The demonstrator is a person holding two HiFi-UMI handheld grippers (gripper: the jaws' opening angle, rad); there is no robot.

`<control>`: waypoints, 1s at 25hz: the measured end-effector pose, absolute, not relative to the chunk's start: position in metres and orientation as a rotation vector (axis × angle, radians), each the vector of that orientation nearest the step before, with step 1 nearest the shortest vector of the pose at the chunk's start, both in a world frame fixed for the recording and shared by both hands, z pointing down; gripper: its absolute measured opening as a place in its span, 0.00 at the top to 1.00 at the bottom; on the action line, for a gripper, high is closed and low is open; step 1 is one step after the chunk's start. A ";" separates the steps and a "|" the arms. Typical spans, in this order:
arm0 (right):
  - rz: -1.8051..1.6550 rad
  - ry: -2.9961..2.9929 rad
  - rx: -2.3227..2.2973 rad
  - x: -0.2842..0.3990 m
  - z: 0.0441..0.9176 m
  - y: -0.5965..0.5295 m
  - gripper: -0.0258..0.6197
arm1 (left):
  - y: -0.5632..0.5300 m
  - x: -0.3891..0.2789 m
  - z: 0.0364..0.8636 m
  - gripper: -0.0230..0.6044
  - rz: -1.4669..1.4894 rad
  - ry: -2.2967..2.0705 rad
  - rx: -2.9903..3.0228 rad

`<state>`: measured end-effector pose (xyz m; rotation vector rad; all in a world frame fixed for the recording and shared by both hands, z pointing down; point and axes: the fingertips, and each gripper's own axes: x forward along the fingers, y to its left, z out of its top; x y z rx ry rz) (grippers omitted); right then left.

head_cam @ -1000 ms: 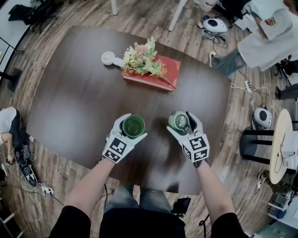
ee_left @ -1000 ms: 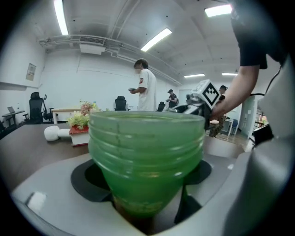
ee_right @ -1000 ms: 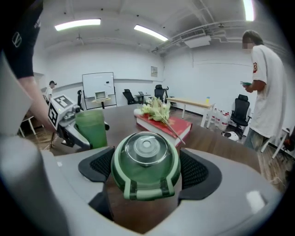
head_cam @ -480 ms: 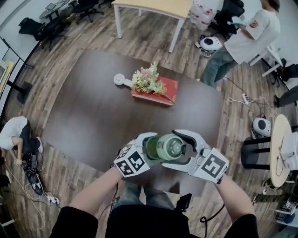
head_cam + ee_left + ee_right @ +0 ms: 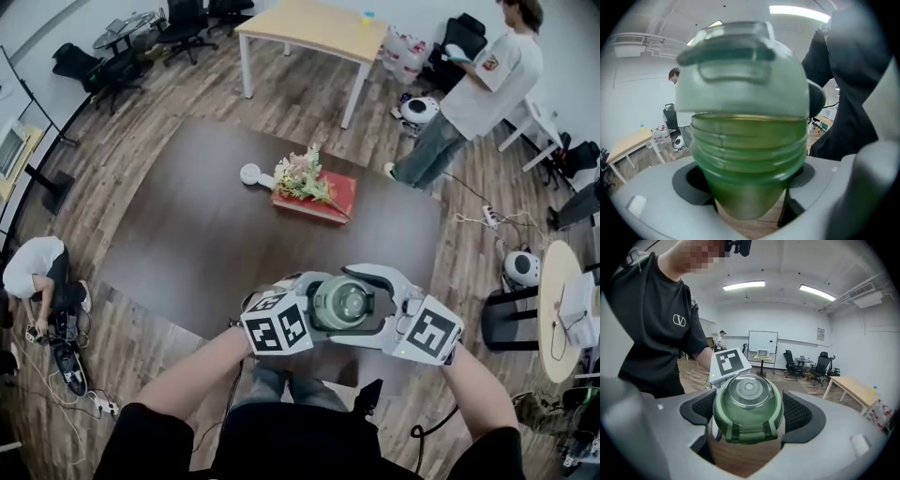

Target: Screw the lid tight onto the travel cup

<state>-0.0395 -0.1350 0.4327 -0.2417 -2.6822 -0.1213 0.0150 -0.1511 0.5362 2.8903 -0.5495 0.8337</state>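
A person's two hand-held grippers met above the near edge of a dark brown wooden table (image 5: 187,234), over the person's lap. The left gripper (image 5: 298,302) had its jaws spread fairly wide and clamped on the translucent green plastic travel cup (image 5: 747,154), gripping it low on the body, with the threaded neck standing clear above the jaws. The right gripper (image 5: 362,302) had its jaws just as widely spread, with the black mesh pads (image 5: 799,413) pressed against both sides of the green lid with a clear domed top (image 5: 749,404).

The lid sat on the mouth of the cup, and the cup's screw threads showed bare beneath the lid's rim in the left gripper view. From the head view the lid covered the cup almost entirely. Both were held off the table between the two marker cubes.

Farther across the table lay a red hardcover book (image 5: 336,202) with a bunch of pale pink and green flowers (image 5: 300,176) resting on it. A small round white object (image 5: 249,173) sat just to the left of the book. At the far right a standing person in a white T-shirt (image 5: 487,80) was beside a light wooden table (image 5: 314,23). Another person crouched on the plank floor (image 5: 122,309) at the left.
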 end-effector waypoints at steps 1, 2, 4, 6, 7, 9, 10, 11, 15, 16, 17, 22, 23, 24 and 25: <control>-0.117 -2.683 -0.234 -0.038 0.429 -0.133 0.26 | -0.150 0.016 0.533 0.32 0.833 -0.555 2.892; -0.110 -2.686 -0.220 -0.037 0.427 -0.132 0.26 | -0.149 0.016 0.530 0.32 0.828 -0.559 2.893; -0.100 -2.695 -0.189 -0.035 0.423 -0.129 0.26 | -0.148 0.017 0.524 0.32 0.784 -0.561 2.884; -0.096 -2.699 -0.159 -0.033 0.421 -0.127 0.26 | -0.148 0.019 0.517 0.32 0.729 -0.560 2.874; -0.094 -2.698 -0.148 -0.033 0.420 -0.127 0.26 | -0.148 0.020 0.514 0.32 0.730 -0.561 2.876; -0.087 -2.685 -0.139 -0.033 0.420 -0.127 0.26 | -0.148 0.023 0.511 0.32 0.777 -0.565 2.892; -0.083 -2.676 -0.136 -0.033 0.421 -0.127 0.26 | -0.148 0.024 0.511 0.32 0.804 -0.567 2.899; -0.075 -2.669 -0.128 -0.032 0.422 -0.127 0.26 | -0.148 0.024 0.511 0.32 0.826 -0.571 2.901; 0.011 -2.661 0.059 -0.031 0.428 -0.139 0.26 | -0.154 0.024 0.515 0.32 0.814 -0.629 2.864; 0.054 -2.668 0.166 -0.030 0.428 -0.143 0.26 | -0.155 0.024 0.516 0.32 0.796 -0.649 2.849; 0.107 -2.672 0.294 -0.029 0.428 -0.146 0.26 | -0.156 0.025 0.516 0.32 0.776 -0.663 2.834; 0.246 -2.719 0.705 -0.020 0.423 -0.149 0.26 | -0.150 0.033 0.513 0.32 0.711 -0.633 2.821; 0.227 -2.770 0.682 -0.020 0.418 -0.146 0.26 | -0.150 0.033 0.509 0.32 0.685 -0.620 2.823; 0.209 -2.822 0.621 -0.020 0.413 -0.142 0.25 | -0.150 0.033 0.504 0.32 0.656 -0.603 2.824; 0.201 -2.869 0.535 -0.018 0.407 -0.138 0.24 | -0.149 0.033 0.500 0.32 0.634 -0.585 2.826</control>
